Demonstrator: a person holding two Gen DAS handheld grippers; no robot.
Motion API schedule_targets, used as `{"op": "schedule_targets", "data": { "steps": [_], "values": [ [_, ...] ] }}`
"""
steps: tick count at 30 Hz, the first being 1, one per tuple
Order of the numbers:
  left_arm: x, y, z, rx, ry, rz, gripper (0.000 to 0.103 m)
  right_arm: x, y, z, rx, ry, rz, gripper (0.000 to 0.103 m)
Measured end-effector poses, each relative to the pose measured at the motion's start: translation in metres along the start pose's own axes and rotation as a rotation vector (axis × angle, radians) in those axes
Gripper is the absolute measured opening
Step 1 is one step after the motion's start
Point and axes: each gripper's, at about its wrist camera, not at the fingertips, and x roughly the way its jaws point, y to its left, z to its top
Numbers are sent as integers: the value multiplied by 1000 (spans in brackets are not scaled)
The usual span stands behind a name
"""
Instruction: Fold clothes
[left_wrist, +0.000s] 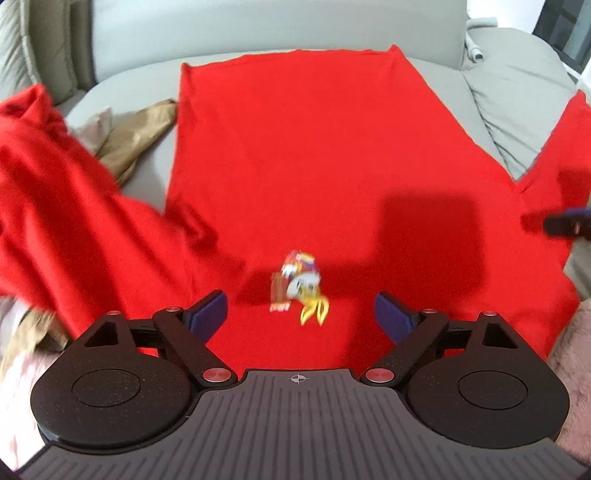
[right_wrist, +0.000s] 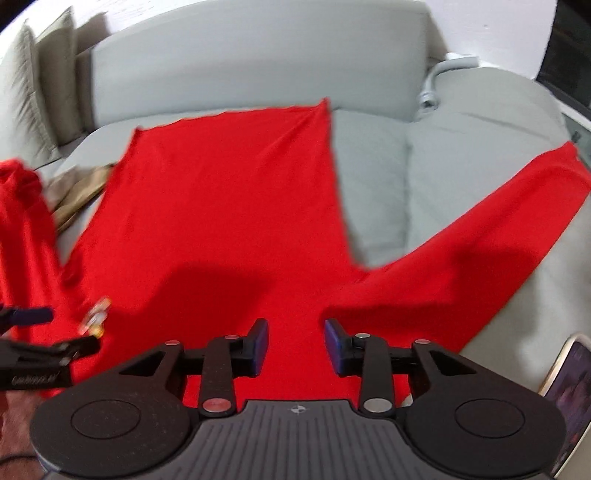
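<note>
Above red shirt (left_wrist: 295, 155), left hand-held gripper (left_wrist: 300, 314) wide, right hand-held gripper (right_wrist: 295, 345) narrower, both empty.

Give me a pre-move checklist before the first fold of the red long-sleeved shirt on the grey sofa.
1. Red long-sleeved shirt body spread flat on the grey sofa: ok.
2. Right sleeve laid out straight: ok.
3. Left sleeve laid flat: not ok, bunched and raised.
4. Left gripper open and holding nothing: ok.
5. Right gripper open and holding nothing: ok.
6. Tan cloth free of the shirt's edge: cannot tell.
</note>
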Motion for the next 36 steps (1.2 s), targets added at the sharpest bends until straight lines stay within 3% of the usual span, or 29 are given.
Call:
{"op": "schedule_targets", "data": {
  "steps": [12, 15, 22, 28, 33, 36],
  "values": [
    [-15, -4, -13, 4, -4, -2, 91, -16, 30, -37, 23, 40, 17, 51],
    [-12, -3, -17, -6, 25, 2, 91, -19, 36, -44, 23, 49, 23, 52],
    [-8, -5, -28, 16, 90, 25, 89, -12, 66, -40, -144, 100, 72, 49],
    [4, -10, -34, 35, 123, 14, 89, -1, 70, -37, -140, 93, 80, 50],
    [14, -4, -39, -2, 144, 11, 97, 19, 63, -51, -144, 153, 52, 53],
    [18, 1, -39, -31, 166, 0, 100, 17, 60, -59, -156, 134, 57, 56]
  ]
}}
